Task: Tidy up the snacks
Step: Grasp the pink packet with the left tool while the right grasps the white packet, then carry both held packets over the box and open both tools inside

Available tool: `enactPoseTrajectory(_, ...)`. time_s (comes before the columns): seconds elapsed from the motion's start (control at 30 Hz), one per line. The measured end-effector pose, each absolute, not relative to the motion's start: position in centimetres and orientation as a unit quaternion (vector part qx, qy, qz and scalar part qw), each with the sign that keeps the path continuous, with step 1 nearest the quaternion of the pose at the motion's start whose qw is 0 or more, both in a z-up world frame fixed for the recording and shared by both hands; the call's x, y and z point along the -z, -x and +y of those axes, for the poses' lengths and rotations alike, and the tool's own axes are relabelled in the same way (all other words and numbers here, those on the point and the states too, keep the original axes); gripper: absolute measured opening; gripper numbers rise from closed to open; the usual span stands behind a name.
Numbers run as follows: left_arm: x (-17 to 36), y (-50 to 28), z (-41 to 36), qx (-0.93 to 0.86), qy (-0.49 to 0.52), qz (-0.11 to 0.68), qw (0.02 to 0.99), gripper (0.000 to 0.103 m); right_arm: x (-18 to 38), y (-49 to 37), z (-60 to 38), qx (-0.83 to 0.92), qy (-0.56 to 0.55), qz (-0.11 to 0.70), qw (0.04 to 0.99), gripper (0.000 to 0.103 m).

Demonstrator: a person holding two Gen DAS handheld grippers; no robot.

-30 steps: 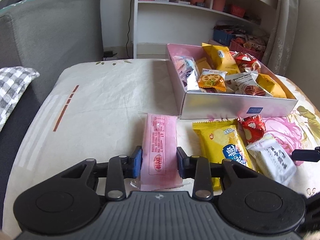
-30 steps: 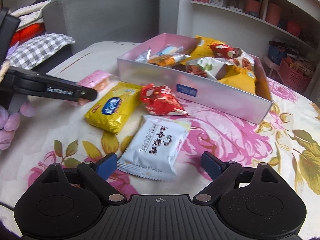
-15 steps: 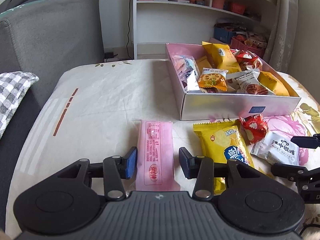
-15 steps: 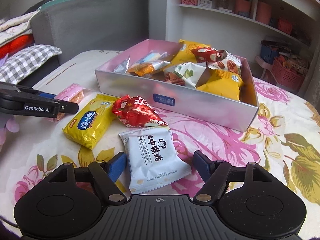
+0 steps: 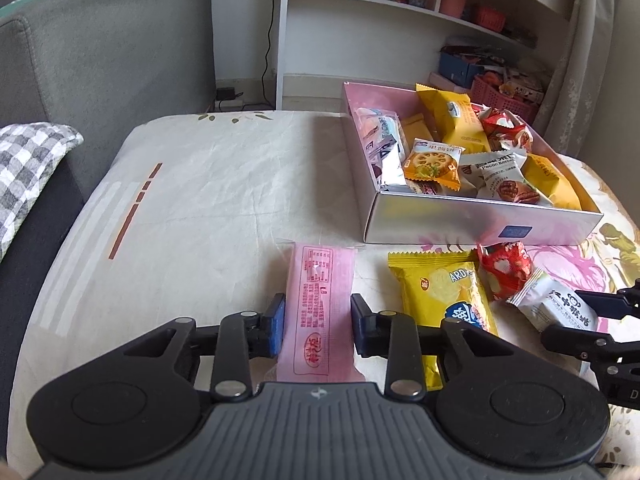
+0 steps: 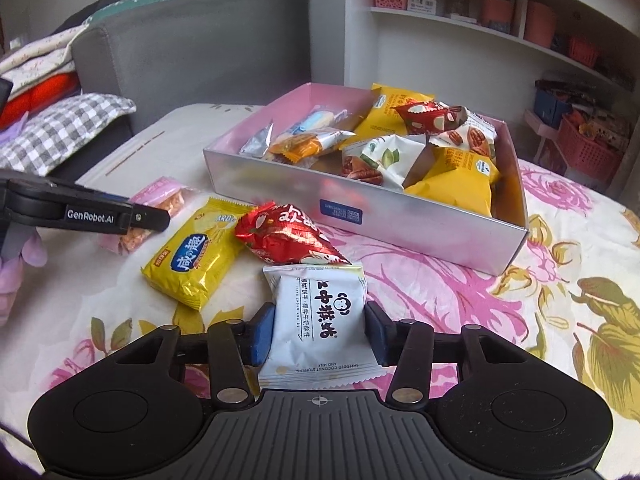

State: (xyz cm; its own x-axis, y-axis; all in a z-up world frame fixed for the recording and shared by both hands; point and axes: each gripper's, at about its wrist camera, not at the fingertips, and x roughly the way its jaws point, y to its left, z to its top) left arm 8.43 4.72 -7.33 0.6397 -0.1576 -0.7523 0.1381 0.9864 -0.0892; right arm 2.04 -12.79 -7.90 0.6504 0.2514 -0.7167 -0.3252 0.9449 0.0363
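Observation:
A pink snack packet (image 5: 320,304) lies flat on the table between the fingers of my left gripper (image 5: 319,326); the pads sit at its two long edges. A white snack packet (image 6: 320,320) lies between the fingers of my right gripper (image 6: 320,334), pads touching its sides. A yellow packet (image 6: 200,252) and a red foil packet (image 6: 284,236) lie loose between them. The pink-lined silver box (image 6: 400,216) holds several packets. The left gripper also shows in the right wrist view (image 6: 92,212), over the pink packet (image 6: 160,200).
The table has a floral cloth (image 6: 560,320). A grey sofa (image 5: 100,60) with a checked cushion (image 5: 28,160) stands at the left. White shelves (image 5: 400,8) stand behind the table.
My right gripper has moved forward around the white packet and narrowed onto it. My left gripper opened slightly from the pink packet, then closed back to its edges.

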Motion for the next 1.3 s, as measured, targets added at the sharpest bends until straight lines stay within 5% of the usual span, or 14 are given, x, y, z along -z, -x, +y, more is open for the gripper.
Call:
enactPoseTrajectory(0.7, 4.0, -8.7, 3.9, 0.094, 0.067, 0.394, 0.912, 0.029, 2.9, -3.2, -14.1, -0.135, -0.018, 0.357, 0.924, 0.047)
enactPoseTrajectory(1.3, 3.6, -11.3, 1.4, 0.103, 0.110, 0.368, 0.918, 0.029, 3.5, -10.2, -14.3, -0.126, -0.185, 0.351, 0.909, 0.047)
